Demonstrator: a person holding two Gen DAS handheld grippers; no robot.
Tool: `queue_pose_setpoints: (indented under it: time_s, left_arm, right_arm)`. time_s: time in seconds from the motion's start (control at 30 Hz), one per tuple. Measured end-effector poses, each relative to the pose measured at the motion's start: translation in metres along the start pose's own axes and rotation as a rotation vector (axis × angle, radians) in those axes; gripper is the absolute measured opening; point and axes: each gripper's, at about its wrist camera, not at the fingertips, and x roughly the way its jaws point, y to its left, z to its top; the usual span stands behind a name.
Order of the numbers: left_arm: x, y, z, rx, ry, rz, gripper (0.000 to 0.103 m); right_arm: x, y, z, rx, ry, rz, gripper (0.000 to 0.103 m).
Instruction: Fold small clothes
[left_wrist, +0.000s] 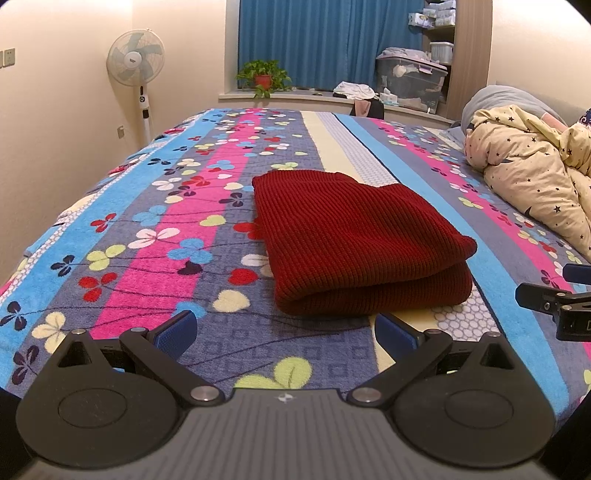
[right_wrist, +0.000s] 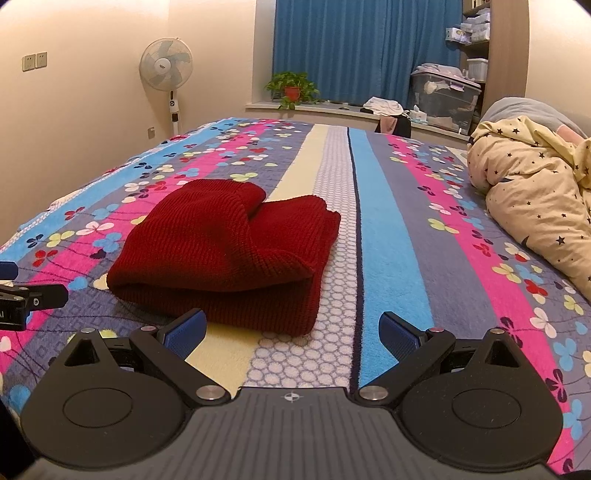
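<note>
Far left wall: cream paint, two pale switch plates (right_wrist: 34, 61). Beside them, a standing fan (left_wrist: 135, 57) at the bed's far left corner. On the window ledge beyond the far edge, a potted plant (left_wrist: 263, 75) in a red pot, backed by blue curtains (left_wrist: 325, 40). Further right on the ledge, a heap of white cloth (left_wrist: 354, 90), then a clear storage bin (left_wrist: 410, 83) with a purple latch, and shelves (left_wrist: 437, 22) stacked with boxes above.

Bed (left_wrist: 122, 236) covered by a fleece blanket striped in blue, pink, grey-violet and cream, scattered with clover and heart shapes. Left hand-held gripper (left_wrist: 284, 330) hovering low over the near edge, blue pads spread wide, nothing between them. Just ahead of it, close to the right pad, the folded red knit garment (left_wrist: 351, 240): ribbed, doubled over, rounded fold facing the near edge, lying roughly mid-bed across the grey-violet and cream stripes. In the right wrist view, same red knit garment (right_wrist: 229, 254) sitting ahead and left, upper layer bunched at its far end. Right hand-held gripper (right_wrist: 291, 330) also over the near edge, pads wide apart and empty, left pad just short of the knit's near hem. Each gripper visible at the margin of the other's view, well apart.

Along the bed's right edge, a rumpled cream duvet (right_wrist: 535, 192) printed with dark stars, a grey pillow (left_wrist: 495, 98) behind it.
</note>
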Motion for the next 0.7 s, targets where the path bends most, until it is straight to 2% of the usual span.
queue_pose_setpoints:
  time_s: [0.7]
  left_arm:
    - [0.0004, 0.0002, -0.0002, 0.0, 0.0, -0.001, 0.102]
  right_arm:
    - [0.0, 0.0023, 0.0006, -0.005, 0.001, -0.002, 0.099]
